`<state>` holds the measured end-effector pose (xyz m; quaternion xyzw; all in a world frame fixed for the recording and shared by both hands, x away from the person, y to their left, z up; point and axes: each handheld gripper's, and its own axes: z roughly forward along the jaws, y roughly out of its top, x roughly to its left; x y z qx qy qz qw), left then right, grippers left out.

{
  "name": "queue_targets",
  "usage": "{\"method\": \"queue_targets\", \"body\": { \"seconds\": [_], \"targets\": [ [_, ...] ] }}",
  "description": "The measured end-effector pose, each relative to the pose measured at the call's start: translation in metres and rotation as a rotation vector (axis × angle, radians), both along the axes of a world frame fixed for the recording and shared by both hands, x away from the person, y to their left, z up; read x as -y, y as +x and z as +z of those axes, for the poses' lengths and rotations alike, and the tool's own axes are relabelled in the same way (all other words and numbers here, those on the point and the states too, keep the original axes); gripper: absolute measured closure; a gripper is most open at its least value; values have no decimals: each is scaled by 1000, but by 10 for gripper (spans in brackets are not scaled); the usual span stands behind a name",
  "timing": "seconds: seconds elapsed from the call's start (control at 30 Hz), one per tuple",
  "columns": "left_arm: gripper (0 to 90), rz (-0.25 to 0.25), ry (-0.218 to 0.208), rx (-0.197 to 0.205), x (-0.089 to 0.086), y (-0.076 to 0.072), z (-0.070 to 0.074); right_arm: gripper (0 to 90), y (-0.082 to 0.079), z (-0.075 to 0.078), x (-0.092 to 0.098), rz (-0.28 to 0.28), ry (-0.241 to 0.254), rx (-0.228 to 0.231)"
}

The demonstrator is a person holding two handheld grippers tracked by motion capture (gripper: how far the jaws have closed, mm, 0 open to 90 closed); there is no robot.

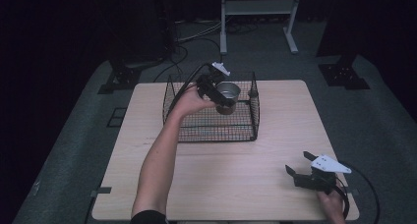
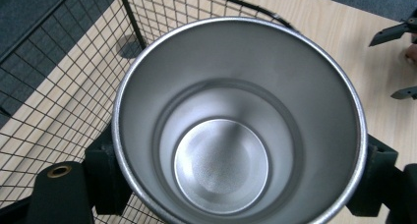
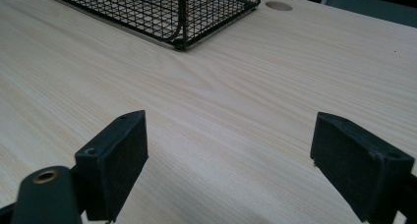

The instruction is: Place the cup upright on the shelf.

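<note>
Steel cup, near upright, mouth up

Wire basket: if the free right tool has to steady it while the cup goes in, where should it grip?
Probably the top rim wire of the wire basket at its right wall, coming from the right tool side. The thin upright mesh fits between open jaws, and that wall stands clear of the left tool holding the steel cup.

Silver cup, black wire basket, pale wood table.
</note>
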<state>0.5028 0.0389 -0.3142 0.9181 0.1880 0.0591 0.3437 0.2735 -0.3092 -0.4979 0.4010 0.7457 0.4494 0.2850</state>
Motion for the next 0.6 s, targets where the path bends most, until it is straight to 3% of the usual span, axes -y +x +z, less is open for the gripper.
{"method": "queue_targets", "body": {
  "seconds": [0.43,0.6],
  "targets": [
    [179,13,21,-20,10,12,-21,135,0,0,2,1,19,-3],
    [179,36,4,-32,9,15,-32,136,0,0,2,0,19,-2]
  ]
}}
